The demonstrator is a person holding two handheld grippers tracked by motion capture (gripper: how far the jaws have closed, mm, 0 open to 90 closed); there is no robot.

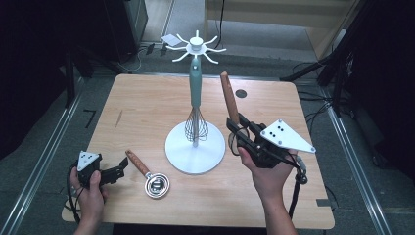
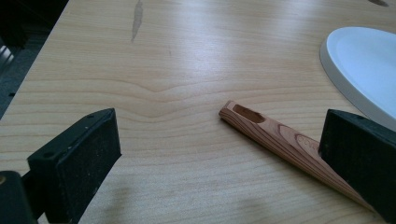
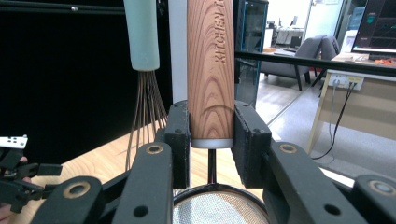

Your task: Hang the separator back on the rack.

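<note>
A white utensil stand with hooks around its top rises from a round base at mid table. A teal-handled whisk hangs from it, head down. My right gripper is shut on the wooden handle of a strainer, held upright just right of the stand. In the right gripper view both pads clamp that handle, and the mesh bowl sits below the jaws. My left gripper rests open at the front left, next to a wooden-handled utensil with a shiny round head.
The utensil's handle lies on the table between the left gripper's jaws, close to the right one. The stand's base is beyond it. A dark round mark sits at the back right. Metal rails and cables flank the table.
</note>
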